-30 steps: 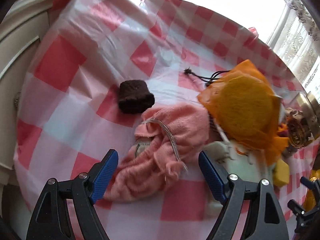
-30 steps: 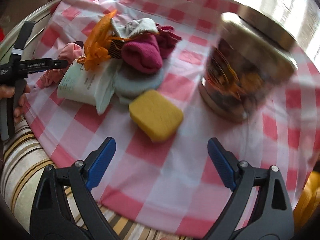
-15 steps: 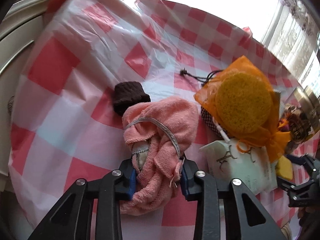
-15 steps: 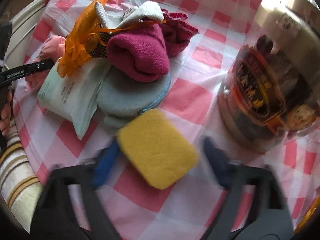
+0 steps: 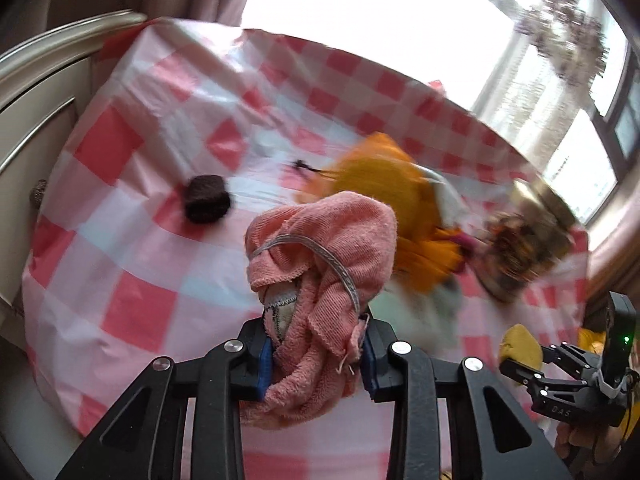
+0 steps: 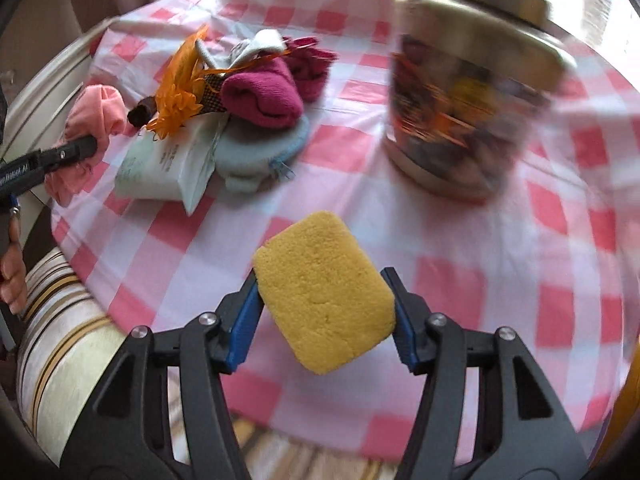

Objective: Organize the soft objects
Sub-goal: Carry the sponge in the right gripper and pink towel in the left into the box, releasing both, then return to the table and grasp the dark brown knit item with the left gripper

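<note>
My left gripper (image 5: 316,354) is shut on a pink towel (image 5: 320,264) and holds it lifted above the checked tablecloth (image 5: 132,160). My right gripper (image 6: 324,320) is shut on a yellow sponge (image 6: 324,296) and holds it above the cloth near the front edge. The towel also shows at the left in the right wrist view (image 6: 96,120), and the sponge at the lower right in the left wrist view (image 5: 520,346). A pile of soft things lies on the table: an orange mesh bag (image 6: 180,80), a magenta rolled cloth (image 6: 260,94), a light blue cloth (image 6: 260,148).
A dark brown knitted piece (image 5: 206,199) lies alone on the cloth at the left. A large jar with a metal lid (image 6: 468,112) stands at the right. A white wipes pack (image 6: 164,164) lies under the pile. A striped cushion (image 6: 60,340) is below the table edge.
My left gripper closed on the pink towel and lifted it off the table. My right gripper moved in, closed on the yellow sponge and raised it.
</note>
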